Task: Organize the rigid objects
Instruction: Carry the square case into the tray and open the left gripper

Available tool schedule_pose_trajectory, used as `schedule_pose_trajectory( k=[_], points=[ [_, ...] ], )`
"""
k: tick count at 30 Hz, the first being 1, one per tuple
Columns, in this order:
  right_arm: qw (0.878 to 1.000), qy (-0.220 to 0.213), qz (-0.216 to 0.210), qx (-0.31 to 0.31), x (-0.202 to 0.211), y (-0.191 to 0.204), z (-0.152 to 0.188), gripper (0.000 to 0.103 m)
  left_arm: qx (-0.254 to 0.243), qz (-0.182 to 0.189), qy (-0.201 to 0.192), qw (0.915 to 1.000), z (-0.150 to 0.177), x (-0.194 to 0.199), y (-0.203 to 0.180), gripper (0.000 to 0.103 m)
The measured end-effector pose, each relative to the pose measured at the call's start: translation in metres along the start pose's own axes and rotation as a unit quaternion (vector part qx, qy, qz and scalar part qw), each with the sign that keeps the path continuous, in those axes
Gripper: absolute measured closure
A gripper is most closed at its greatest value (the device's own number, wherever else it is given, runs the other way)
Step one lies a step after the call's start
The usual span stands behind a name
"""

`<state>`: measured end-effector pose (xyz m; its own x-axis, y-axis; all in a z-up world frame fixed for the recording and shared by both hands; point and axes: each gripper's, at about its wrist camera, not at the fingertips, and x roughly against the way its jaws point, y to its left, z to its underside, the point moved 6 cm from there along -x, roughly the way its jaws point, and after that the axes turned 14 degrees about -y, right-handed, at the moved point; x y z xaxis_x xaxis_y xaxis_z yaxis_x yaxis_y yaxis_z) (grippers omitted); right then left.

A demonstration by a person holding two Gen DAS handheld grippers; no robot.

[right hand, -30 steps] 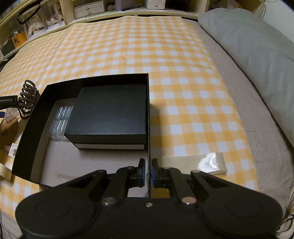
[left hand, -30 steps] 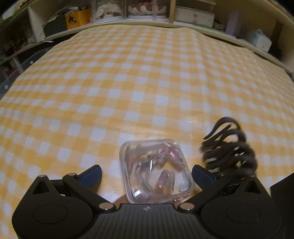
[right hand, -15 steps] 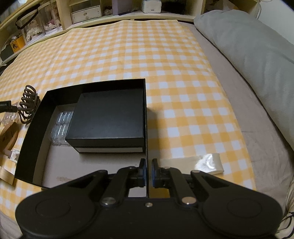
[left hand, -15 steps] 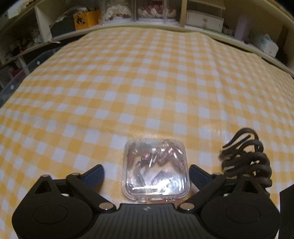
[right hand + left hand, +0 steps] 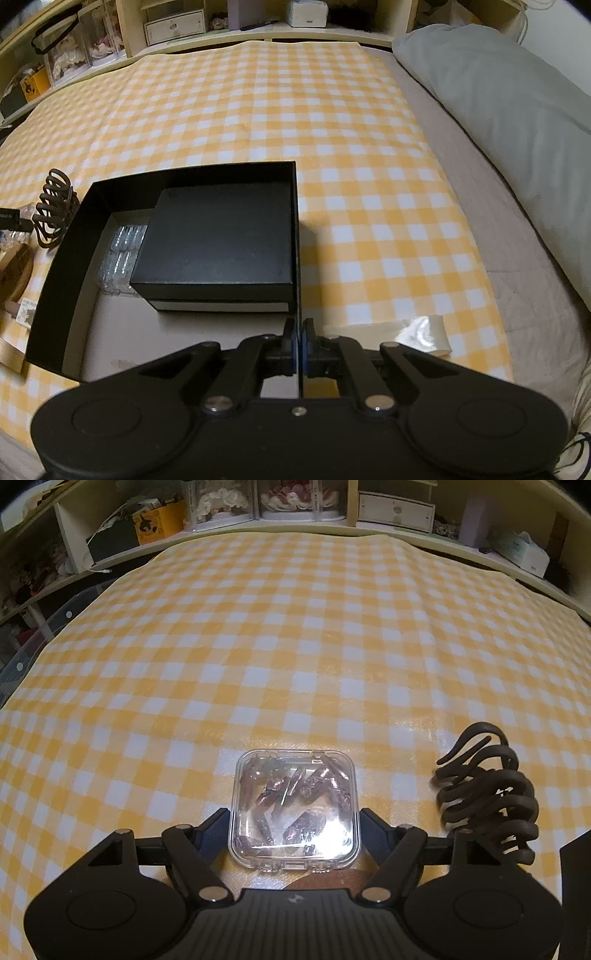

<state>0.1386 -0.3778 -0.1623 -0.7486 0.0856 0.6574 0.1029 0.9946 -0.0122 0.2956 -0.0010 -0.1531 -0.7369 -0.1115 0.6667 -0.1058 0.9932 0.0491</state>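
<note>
A: What sits around the left tongs (image 5: 294,829)?

B: A clear case (image 5: 294,808) of small purple pieces lies on the yellow checked cloth (image 5: 258,646), between the 2 blue pads. The jaws are closing on it, and both pads look to be at its sides, though I cannot tell if they press yet. Just to its right stands a dark brown hair claw (image 5: 487,797), apart from the case. A brown round thing (image 5: 325,880) peeks out under the case's near edge.

A: Anything in the way?

B: The claw is close beside the right-hand finger (image 5: 373,829). Shelves (image 5: 388,507) with boxes line the far edge.

A: And the right tongs (image 5: 298,341)?

B: Shut tight on the right wall of a black open box (image 5: 55,280), gripping that thin wall. Inside, a black lidded box (image 5: 221,240) fills the far right corner, with clear plastic containers (image 5: 122,254) wedged to its left.

A: What does only that view show?

B: A grey pillow (image 5: 498,110), a shiny strip of tape (image 5: 421,332) on the cloth, and the claw seen just outside the box's left wall. Only the left view shows the case's contents.
</note>
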Motion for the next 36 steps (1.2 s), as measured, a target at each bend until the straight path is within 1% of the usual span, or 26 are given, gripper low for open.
schedule_pose_trajectory(
  k=[3,7,12,16,20,25,29,32,36],
  points=[
    [1.0,0.001,0.0,0.003,0.0,0.0,0.0,0.1,0.009,0.008,-0.012,0.9999,-0.004,0.008,-0.001,0.028],
    [1.0,0.001,-0.003,0.0,-0.001,-0.001,0.0,0.1,0.023,0.029,-0.033,0.9988,-0.018,0.028,-0.009,0.028],
    [1.0,0.001,-0.003,0.0,-0.001,-0.002,0.0,0.1,0.038,0.068,-0.056,0.9954,-0.032,0.057,-0.029,0.028],
    [1.0,0.001,-0.003,0.001,-0.001,-0.002,0.0,0.1,0.048,0.105,-0.062,0.9914,-0.035,0.074,-0.05,0.028],
    [1.0,0.001,-0.003,0.001,-0.001,-0.002,0.0,0.1,0.051,0.145,-0.06,0.9864,-0.033,0.095,-0.075,0.028],
    [1.0,0.001,0.0,0.003,-0.002,-0.002,-0.001,0.099,0.036,0.184,-0.055,0.9807,-0.023,0.114,-0.104,0.028],
    [1.0,0.002,0.004,0.009,-0.002,-0.003,-0.001,0.099,0.025,0.217,-0.039,0.9751,-0.009,0.125,-0.128,0.028],
    [1.0,0.002,0.004,0.014,-0.002,-0.002,-0.001,0.099,0.017,0.234,-0.025,0.9717,0.003,0.13,-0.143,0.028],
    [1.0,0.002,0.005,0.015,-0.002,-0.001,-0.001,0.099,0.008,0.246,-0.012,0.9691,0.016,0.132,-0.161,0.028]
  ],
)
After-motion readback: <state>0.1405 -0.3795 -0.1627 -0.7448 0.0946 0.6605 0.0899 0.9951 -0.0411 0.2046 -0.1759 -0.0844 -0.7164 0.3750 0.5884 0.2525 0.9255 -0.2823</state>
